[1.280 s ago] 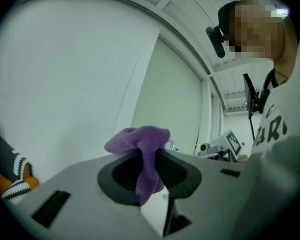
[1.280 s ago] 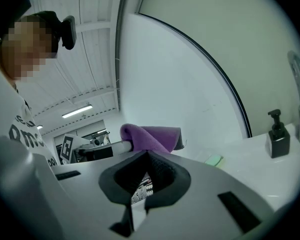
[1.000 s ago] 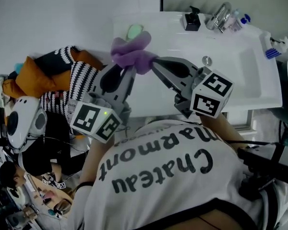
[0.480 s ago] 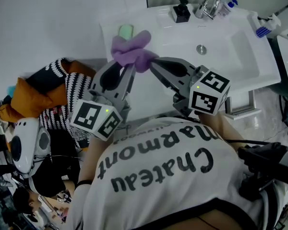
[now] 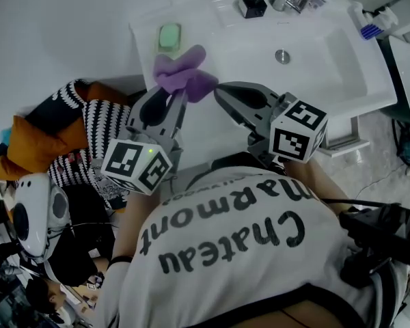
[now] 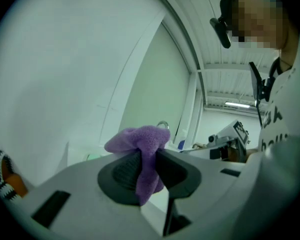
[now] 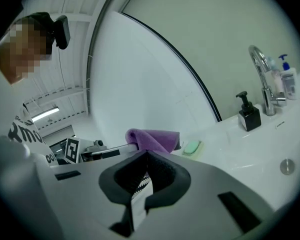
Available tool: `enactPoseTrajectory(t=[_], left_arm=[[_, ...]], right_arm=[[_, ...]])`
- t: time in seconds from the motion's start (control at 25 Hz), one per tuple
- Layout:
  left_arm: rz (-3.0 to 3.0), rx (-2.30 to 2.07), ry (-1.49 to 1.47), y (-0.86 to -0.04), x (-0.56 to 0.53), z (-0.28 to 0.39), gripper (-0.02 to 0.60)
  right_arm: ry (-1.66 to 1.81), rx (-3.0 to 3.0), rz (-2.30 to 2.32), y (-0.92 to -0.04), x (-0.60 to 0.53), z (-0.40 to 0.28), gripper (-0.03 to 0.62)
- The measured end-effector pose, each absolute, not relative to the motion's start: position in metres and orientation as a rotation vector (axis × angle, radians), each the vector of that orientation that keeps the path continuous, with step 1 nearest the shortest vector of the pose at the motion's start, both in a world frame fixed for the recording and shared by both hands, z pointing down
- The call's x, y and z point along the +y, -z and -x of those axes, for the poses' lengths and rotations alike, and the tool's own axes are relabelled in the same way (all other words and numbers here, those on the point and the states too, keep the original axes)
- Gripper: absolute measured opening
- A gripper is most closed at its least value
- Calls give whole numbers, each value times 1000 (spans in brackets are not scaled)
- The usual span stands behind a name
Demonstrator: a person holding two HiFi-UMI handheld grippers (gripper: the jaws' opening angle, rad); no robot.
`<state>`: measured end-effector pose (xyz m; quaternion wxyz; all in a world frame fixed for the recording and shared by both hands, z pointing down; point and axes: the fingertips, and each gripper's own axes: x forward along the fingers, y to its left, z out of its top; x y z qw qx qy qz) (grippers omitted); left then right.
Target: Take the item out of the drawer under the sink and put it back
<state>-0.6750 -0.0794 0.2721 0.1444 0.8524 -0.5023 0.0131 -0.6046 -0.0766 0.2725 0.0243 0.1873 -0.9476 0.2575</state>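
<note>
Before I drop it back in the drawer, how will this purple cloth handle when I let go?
The purple cloth looks floppy: it bunches above the left tool and hangs limp between its pads. Probably light, since a small pinch carries it. Its fuzzy surface shouldn't slip.

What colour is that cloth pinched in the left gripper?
Purple. The cloth shows best in the left gripper view.

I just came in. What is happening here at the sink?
A person holds a gripper in each hand at a white sink. The left gripper is clamped on a purple cloth. The right gripper has its jaws together at the cloth's other edge and seems to pinch it. No drawer is in view.
</note>
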Motion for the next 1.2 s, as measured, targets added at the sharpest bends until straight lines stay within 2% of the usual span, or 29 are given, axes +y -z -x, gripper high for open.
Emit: enactPoseTrajectory(t=[0.4,1.2], left_arm=[[-2391,-1463,-164,-307,-83,659,86],[-2166,-1479,-406,-389,-72,639,86]], right_arm=[[-980,-2836,-544,-305,-98,592,11],[-980,-2790,-457,-329,-120,570,11]])
